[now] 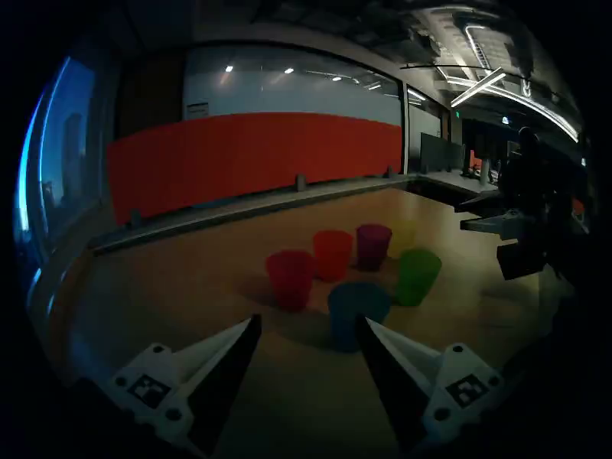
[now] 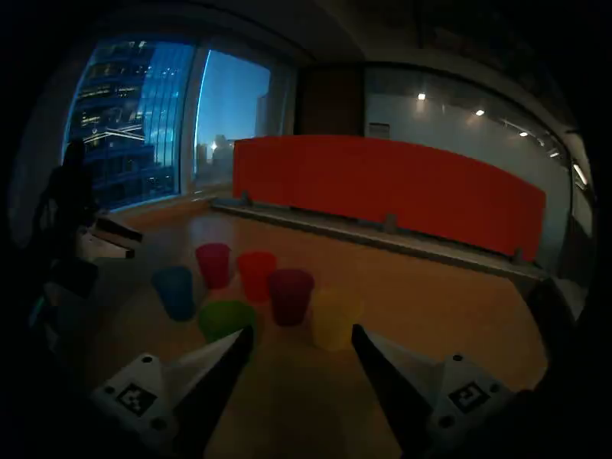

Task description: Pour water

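Six coloured, translucent plastic tumblers stood clustered on the pale wooden counter (image 1: 191,291).

In the left gripper view, the blue tumbler (image 1: 358,314) was nearest, just beyond the left gripper (image 1: 307,320). Its fingers were spread wide with nothing between them. The red tumbler (image 1: 291,279), orange tumbler (image 1: 333,254), purple tumbler (image 1: 373,246), yellow tumbler (image 1: 403,237) and green tumbler (image 1: 417,275) stood close behind and beside it. At the right edge a person (image 1: 528,176) was only a dark outline.

In the right gripper view, the right gripper (image 2: 302,329) likewise gaped, empty. The green and yellow tumblers were nearest, and the green one's foot was cut off by a finger.

Such tumblers looked light, thin-walled and smooth. A hard squeeze would probably flex one, and a nudge could tip it or knock a neighbour. The safest hold seemed to be across the mid-wall of an outer tumbler, kept upright until over its target.

The light was dim, so whether any tumbler held water could not be made out, and the rims blurred into the walls.
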A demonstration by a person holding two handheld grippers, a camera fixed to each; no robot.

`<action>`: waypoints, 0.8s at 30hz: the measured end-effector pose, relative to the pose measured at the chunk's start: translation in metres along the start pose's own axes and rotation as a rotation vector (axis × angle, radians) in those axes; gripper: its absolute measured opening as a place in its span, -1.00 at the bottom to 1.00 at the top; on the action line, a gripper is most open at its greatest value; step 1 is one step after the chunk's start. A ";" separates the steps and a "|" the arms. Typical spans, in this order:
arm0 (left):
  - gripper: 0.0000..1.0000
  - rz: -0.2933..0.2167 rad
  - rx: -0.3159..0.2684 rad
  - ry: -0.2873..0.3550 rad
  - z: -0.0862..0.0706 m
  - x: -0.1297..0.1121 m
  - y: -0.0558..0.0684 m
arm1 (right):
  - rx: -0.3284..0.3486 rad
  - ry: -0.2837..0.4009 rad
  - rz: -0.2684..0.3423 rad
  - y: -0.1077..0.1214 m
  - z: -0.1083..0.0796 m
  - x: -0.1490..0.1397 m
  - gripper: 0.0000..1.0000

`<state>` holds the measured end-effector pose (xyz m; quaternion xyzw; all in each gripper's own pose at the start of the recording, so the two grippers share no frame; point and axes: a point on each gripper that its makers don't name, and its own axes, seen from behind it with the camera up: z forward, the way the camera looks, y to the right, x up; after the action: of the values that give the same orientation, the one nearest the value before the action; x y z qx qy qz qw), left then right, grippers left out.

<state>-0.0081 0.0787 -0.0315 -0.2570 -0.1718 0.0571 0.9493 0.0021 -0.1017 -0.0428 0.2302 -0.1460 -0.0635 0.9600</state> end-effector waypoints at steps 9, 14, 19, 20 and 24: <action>0.79 -0.038 0.097 0.116 -0.009 0.022 -0.012 | -0.143 0.121 0.048 0.030 0.000 0.028 0.99; 0.79 -0.041 0.140 0.192 -0.015 0.039 -0.015 | -0.196 0.183 0.073 0.041 -0.002 0.043 0.99; 0.79 -0.035 0.178 0.256 -0.020 0.055 -0.019 | -0.260 0.255 0.101 0.056 -0.007 0.061 0.98; 0.79 -0.034 0.189 0.271 -0.022 0.059 -0.020 | -0.273 0.271 0.105 0.059 -0.009 0.065 0.98; 0.79 -0.032 0.236 0.331 -0.029 0.076 -0.027 | -0.320 0.319 0.116 0.071 -0.015 0.078 0.98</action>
<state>0.0743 0.0563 -0.0188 -0.1471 -0.0097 0.0189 0.9889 0.0849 -0.0471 -0.0032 0.0733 0.0068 0.0067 0.9973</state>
